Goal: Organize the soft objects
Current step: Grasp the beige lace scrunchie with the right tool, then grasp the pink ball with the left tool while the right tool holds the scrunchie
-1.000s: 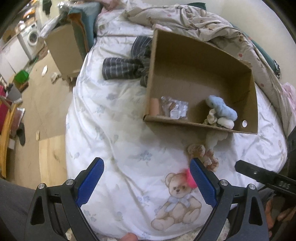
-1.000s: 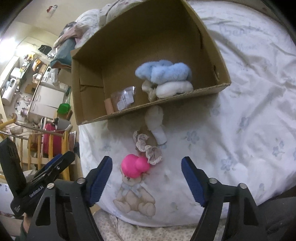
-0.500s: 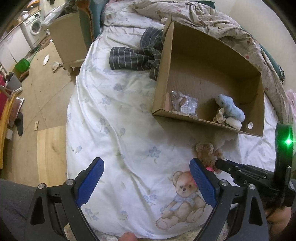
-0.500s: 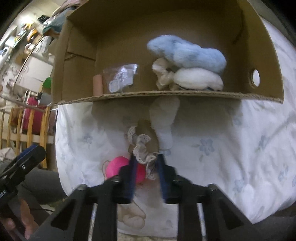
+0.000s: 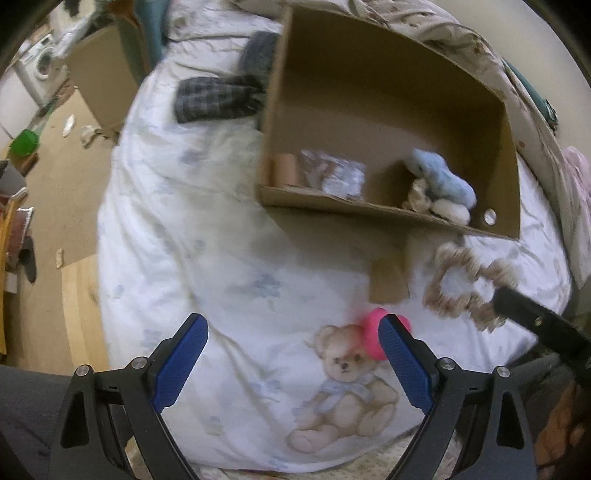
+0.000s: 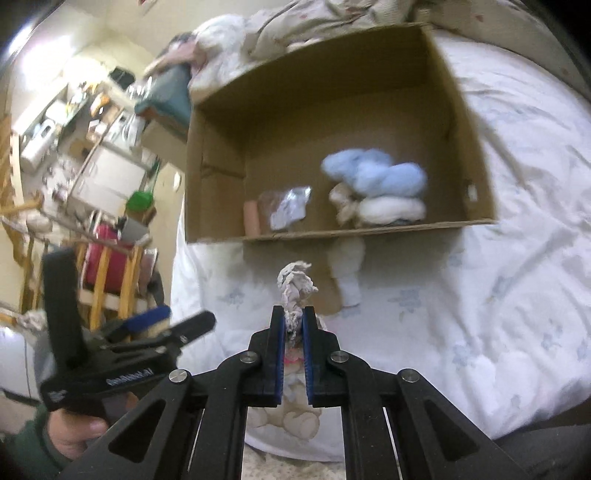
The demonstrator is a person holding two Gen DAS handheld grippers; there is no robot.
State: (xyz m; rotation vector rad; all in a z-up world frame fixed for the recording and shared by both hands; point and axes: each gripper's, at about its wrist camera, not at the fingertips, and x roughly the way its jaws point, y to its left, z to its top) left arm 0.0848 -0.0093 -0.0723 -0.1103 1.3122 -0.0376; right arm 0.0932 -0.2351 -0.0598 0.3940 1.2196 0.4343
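A cardboard box (image 5: 391,218) (image 6: 369,230) lies open on the bed; inside are a blue plush (image 5: 441,181) (image 6: 373,173), a white soft item (image 6: 391,208) and a crinkly packet (image 6: 286,206). My right gripper (image 6: 293,319) is shut on a beige lace scrunchie (image 6: 295,286) and holds it lifted in front of the box; the scrunchie also shows in the left wrist view (image 5: 465,286). My left gripper (image 5: 291,332) is open and empty above the sheet, its right finger beside a pink ball (image 5: 373,338). A white sock (image 6: 349,275) lies under the box's front edge.
The bed has a white floral sheet with a teddy bear print (image 5: 351,387). A striped dark garment (image 5: 218,96) lies left of the box. A crumpled quilt (image 5: 443,33) lies behind it. The bed's edge drops to a wooden floor (image 5: 55,177) on the left.
My right gripper has risen off the sheet with the lace scrunchie shut in it, leaving the pink ball behind. My left gripper stayed open and shifted slightly.
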